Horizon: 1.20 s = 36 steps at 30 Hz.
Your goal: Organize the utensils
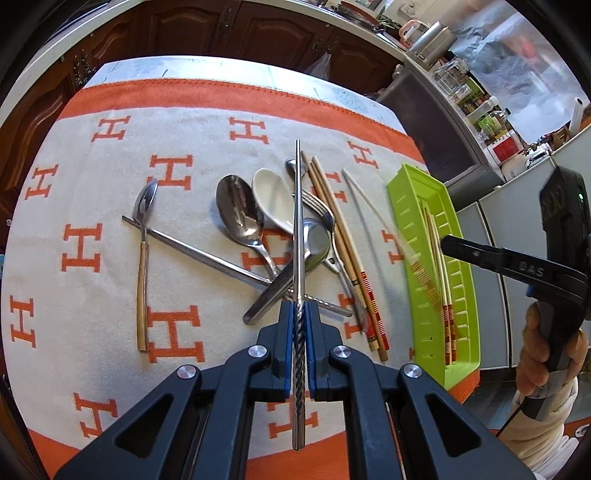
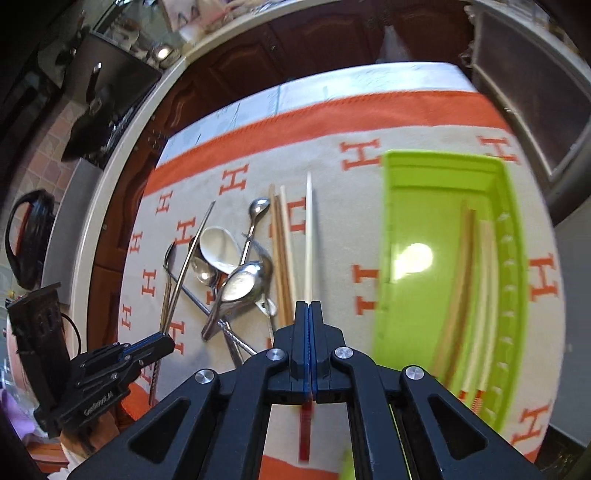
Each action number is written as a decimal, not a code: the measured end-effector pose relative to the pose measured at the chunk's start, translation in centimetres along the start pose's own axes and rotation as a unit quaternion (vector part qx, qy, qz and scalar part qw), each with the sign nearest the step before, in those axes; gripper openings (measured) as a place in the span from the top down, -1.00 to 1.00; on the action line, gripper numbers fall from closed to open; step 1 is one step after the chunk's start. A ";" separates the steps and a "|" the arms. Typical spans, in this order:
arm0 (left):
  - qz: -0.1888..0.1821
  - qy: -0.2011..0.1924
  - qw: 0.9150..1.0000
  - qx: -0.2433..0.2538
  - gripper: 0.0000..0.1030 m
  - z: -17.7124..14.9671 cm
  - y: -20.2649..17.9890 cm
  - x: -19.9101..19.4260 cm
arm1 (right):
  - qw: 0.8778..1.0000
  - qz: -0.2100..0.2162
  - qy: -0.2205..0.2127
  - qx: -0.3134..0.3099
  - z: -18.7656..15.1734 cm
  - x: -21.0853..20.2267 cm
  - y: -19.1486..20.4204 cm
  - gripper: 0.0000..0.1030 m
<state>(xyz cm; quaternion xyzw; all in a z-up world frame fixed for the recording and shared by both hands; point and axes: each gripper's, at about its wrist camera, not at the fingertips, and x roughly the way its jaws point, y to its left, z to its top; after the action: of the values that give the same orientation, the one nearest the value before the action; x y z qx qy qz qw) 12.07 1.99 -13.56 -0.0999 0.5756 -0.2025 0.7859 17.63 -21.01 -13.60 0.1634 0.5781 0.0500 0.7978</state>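
Note:
My left gripper (image 1: 300, 308) is shut on a steel chopstick (image 1: 297, 221) with a twisted handle and holds it above a pile of spoons (image 1: 240, 214), a fork (image 1: 319, 206) and wooden chopsticks (image 1: 340, 236) on the cloth. My right gripper (image 2: 308, 306) is shut on a white chopstick (image 2: 308, 229) with a red patterned end, held left of the green tray (image 2: 417, 206). It shows blurred in the left wrist view (image 1: 373, 210). The tray (image 1: 413, 192) holds several chopsticks (image 2: 480, 280). The left gripper (image 2: 162, 341) also shows in the right wrist view.
A wooden-handled spoon (image 1: 142, 258) and another steel chopstick (image 1: 199, 251) lie at the left of the pile. The orange and grey H-patterned cloth (image 1: 92, 192) covers the table. Dark cabinets (image 1: 221, 26) stand behind, a cluttered counter (image 1: 461, 85) at the right.

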 end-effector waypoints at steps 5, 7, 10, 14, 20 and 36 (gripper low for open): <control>0.007 0.009 1.000 0.005 0.93 0.0 -0.5 0.4 | 0.999 -0.010 -0.019 0.024 -2.0 -3.8 -4.2 1.00; 0.013 0.017 1.000 0.002 0.93 -0.2 -0.5 1.0 | 1.000 -0.014 -0.008 0.020 -2.8 -3.7 -4.9 1.00; 0.016 0.025 1.000 -0.004 0.93 -0.5 -0.5 1.7 | 1.000 0.007 0.017 0.009 -3.2 -2.4 -4.2 0.99; 0.015 0.025 1.000 -0.005 0.93 -0.9 -0.8 1.8 | 0.999 0.011 0.035 -0.014 -1.7 -0.1 -1.7 0.92; 0.007 0.017 1.000 -0.012 0.93 -1.2 -0.8 1.2 | 0.991 -0.096 0.082 -0.048 2.3 6.4 1.1 0.57; -0.021 0.012 1.000 -0.019 0.93 -1.2 -0.1 0.5 | 0.978 -0.165 0.101 -0.077 3.7 11.6 3.0 0.90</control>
<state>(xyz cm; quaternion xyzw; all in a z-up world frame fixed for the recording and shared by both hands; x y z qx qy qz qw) 11.04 1.80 -14.35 -0.1244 0.5865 -0.2096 0.7724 25.22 -15.78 -22.16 -0.0023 0.6689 -0.0218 0.7430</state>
